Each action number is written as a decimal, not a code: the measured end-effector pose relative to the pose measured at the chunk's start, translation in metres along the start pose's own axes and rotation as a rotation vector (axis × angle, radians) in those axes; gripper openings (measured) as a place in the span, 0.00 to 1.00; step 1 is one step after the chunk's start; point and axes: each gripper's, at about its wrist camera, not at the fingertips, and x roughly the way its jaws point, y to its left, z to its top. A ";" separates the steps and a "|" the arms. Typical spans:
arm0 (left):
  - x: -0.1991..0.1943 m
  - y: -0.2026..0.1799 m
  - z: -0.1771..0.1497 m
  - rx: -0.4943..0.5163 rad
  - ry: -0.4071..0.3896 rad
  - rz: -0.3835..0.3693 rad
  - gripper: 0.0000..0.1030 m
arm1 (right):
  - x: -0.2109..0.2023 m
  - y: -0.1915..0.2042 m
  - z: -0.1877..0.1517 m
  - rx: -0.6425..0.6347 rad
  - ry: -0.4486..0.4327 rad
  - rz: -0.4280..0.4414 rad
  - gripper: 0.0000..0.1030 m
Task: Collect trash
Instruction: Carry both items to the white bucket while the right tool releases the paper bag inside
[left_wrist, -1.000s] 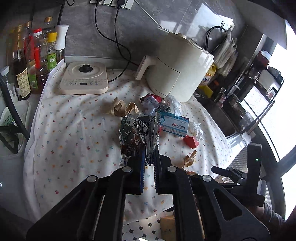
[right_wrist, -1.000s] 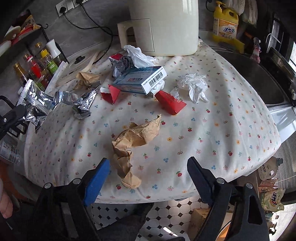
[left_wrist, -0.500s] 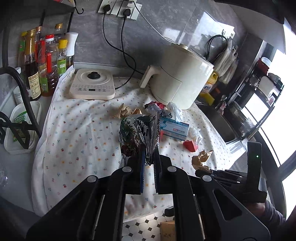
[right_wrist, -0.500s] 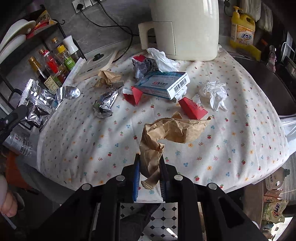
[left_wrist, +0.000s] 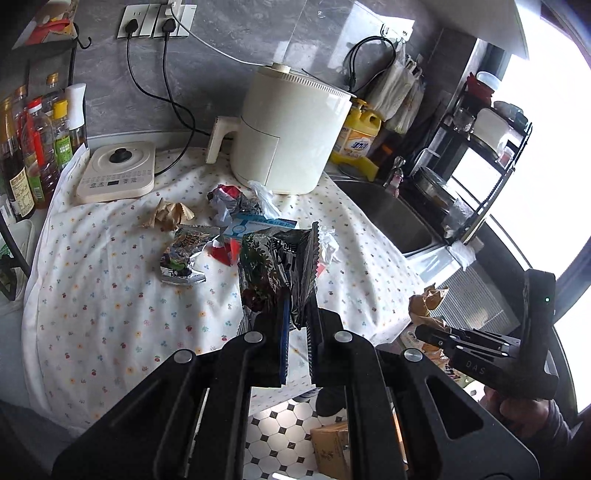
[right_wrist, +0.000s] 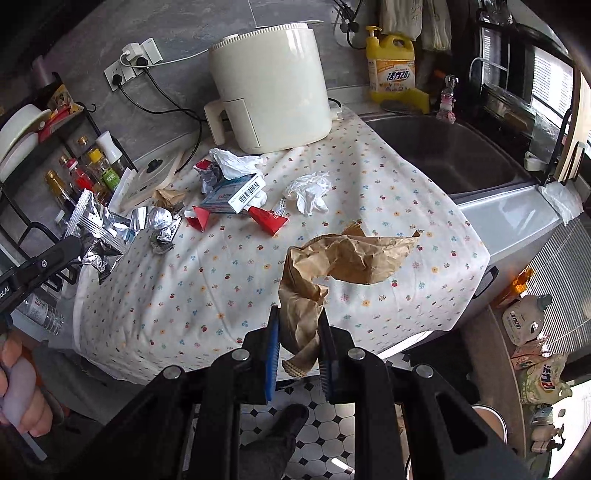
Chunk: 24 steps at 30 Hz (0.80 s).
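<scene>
Both my grippers hold trash above the flowered cloth.

My left gripper is clamped on a dark snack wrapper, its long axis standing up from the jaws, serrated edge topmost. My right gripper pinches a crumpled brown paper bag; it rises from the jaws, then bends right toward the sink. A second ago that bag lay flat on the cloth between wide jaws; now it hangs lifted, clear of the cloth edge.
</scene>
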 end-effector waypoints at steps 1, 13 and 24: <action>0.000 -0.008 -0.002 0.011 0.003 -0.004 0.08 | -0.005 -0.007 -0.003 0.011 -0.006 -0.006 0.18; 0.009 -0.092 -0.039 0.113 0.072 -0.072 0.08 | -0.047 -0.097 -0.066 0.170 -0.004 -0.093 0.19; 0.042 -0.167 -0.090 0.196 0.191 -0.187 0.08 | -0.068 -0.188 -0.158 0.357 0.078 -0.218 0.20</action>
